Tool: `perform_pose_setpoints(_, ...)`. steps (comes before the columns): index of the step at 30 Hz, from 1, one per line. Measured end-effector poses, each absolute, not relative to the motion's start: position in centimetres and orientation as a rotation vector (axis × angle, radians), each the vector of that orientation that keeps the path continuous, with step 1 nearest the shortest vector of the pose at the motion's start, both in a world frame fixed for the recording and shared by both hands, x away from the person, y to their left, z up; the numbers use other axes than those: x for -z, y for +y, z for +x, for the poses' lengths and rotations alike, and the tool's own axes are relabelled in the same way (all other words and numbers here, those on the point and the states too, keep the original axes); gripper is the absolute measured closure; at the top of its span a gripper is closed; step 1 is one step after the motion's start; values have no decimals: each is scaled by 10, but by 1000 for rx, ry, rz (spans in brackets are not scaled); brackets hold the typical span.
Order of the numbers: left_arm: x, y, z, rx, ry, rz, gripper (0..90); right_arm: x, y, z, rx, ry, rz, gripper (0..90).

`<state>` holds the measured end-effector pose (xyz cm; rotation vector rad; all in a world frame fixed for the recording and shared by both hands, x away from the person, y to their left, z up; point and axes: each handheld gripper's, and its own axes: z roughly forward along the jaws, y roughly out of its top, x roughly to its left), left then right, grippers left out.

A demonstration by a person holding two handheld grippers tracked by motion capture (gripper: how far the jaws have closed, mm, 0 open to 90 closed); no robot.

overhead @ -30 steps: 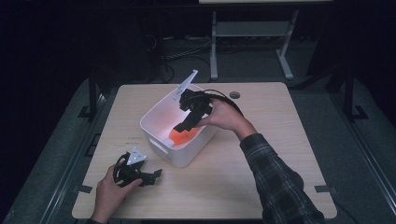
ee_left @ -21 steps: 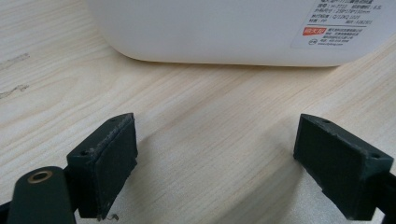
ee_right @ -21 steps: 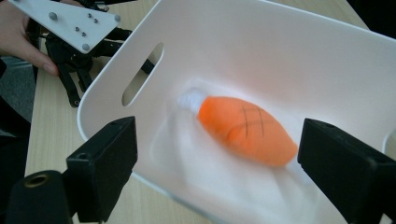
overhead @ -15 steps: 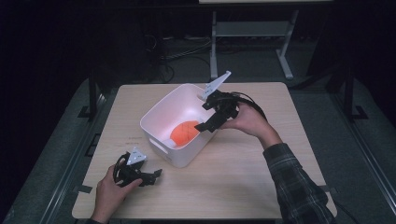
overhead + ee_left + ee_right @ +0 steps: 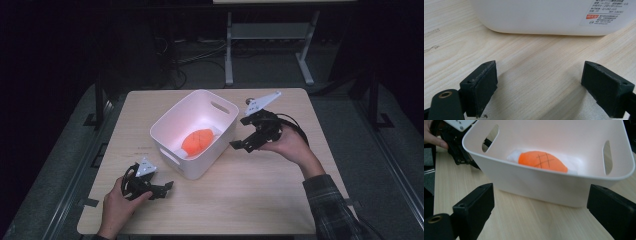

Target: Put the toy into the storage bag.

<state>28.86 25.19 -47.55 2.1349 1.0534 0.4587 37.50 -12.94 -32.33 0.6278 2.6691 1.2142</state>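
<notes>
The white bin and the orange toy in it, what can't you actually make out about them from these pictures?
- Orange toy: its underside and near edge sit behind the white bin wall in the right gripper view.
- White cloth under it: mostly covered by the toy, so its shape is unclear.
- Label on the bin: cut off by the top edge of the left gripper view, print too small to read.
- Bin interior: out of sight in the left gripper view, behind its own wall.

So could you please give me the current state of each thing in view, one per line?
White bin: upright on the table, open-topped.
Orange plush toy: lying inside the bin, ungripped.
Left gripper: open, empty, low over the table beside the bin.
Right gripper: open, empty, outside the bin, facing its wall.
Table: bearing the bin.
</notes>
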Motion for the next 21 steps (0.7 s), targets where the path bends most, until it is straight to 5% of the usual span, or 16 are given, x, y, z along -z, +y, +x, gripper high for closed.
perform_pose_setpoints(21,476,252,289,-461,1052,2133,125,399,-198,326,-1214,2532,905,70)
